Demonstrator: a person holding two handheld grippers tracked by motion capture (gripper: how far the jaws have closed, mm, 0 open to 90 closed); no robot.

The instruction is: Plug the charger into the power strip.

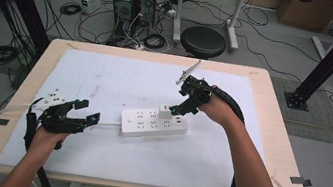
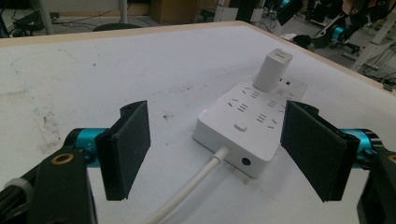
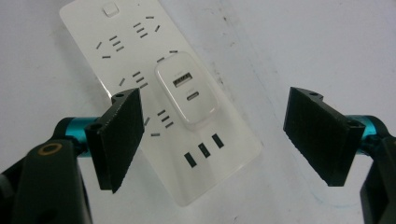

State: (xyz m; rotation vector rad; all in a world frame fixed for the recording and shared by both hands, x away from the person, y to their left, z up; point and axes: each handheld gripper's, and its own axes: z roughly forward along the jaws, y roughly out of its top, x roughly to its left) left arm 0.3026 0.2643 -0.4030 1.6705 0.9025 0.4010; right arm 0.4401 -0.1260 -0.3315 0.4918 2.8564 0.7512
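Note:
A white power strip (image 1: pixel 152 123) lies in the middle of the white mat, its cable (image 1: pixel 108 124) running left. A white USB charger (image 1: pixel 165 112) stands plugged into it near its right end. My right gripper (image 1: pixel 180 110) hovers just above and right of the charger, open, with nothing between its pads. In the right gripper view the charger (image 3: pixel 187 91) and the strip (image 3: pixel 135 51) lie below the open right gripper (image 3: pixel 219 135). My left gripper (image 1: pixel 89 111) rests left of the strip, open, pointing at its cable end. In the left gripper view the strip (image 2: pixel 247 126), charger (image 2: pixel 273 70) and cable (image 2: pixel 187 196) lie ahead of the open left gripper (image 2: pixel 219 149).
The white mat (image 1: pixel 107 74) covers most of the wooden table (image 1: pixel 272 115). A small white block (image 1: pixel 55 97) sits by my left hand near the left edge. A black stool (image 1: pixel 203 41) stands beyond the far edge, with computers and cables on the floor.

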